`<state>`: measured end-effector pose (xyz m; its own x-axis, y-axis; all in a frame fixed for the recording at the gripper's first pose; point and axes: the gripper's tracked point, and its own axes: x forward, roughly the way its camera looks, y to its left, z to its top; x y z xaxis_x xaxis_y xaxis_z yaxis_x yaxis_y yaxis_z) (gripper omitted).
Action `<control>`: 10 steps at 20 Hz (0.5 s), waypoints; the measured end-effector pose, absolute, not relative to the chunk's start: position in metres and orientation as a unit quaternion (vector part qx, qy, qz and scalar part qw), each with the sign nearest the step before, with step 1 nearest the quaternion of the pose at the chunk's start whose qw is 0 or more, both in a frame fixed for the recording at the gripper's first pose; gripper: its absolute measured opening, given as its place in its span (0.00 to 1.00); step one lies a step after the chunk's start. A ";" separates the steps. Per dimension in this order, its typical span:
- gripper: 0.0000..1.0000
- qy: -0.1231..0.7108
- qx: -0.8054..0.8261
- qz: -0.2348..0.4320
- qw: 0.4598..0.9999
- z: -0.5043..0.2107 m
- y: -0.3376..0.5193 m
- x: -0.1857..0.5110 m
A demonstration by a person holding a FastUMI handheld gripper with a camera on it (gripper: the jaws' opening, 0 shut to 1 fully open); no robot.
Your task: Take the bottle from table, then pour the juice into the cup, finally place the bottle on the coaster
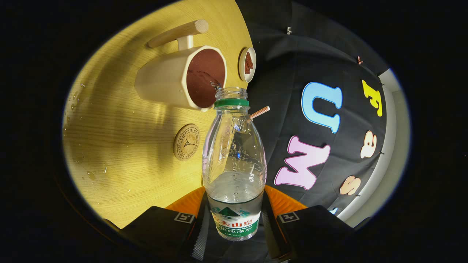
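The bottle is gripped between the two fingers of the tongs, which are clenched on its lower, labelled part, one finger pressing on each side. It is a clear plastic bottle with a green neck ring and no cap. It is tipped over the worktop, so that its open mouth lies just at the rim of the cup, and a thin stream of clear liquid is seen passing from the mouth into the cup. Some liquid is left in the lower part of the bottle, with bubbles along its wall.

The cup is a pale, many-sided mug with a wooden bar handle, and its inside is reddish brown. Just beside the cup's rim, towards the worktop's edge, a small round dish with something reddish brown in it is seen. A striped straw shows behind the bottle's neck. A round coaster with a printed mark lies on the worktop beside the bottle's shoulder, apart from the cup. Water drops are scattered on the yellow wood-grain worktop beyond the coaster.
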<state>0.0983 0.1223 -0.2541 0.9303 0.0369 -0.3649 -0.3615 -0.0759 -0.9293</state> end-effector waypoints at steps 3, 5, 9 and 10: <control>0.67 0.112 -0.721 0.147 0.668 -0.252 0.122 0.099; 0.67 0.110 -0.724 0.147 0.665 -0.251 0.122 0.100; 0.67 0.104 -0.733 0.145 0.657 -0.248 0.121 0.102; 0.67 0.102 -0.734 0.144 0.655 -0.246 0.121 0.103</control>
<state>0.1029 0.1207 -0.2462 0.9376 0.0391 -0.3456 -0.3390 -0.1203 -0.9331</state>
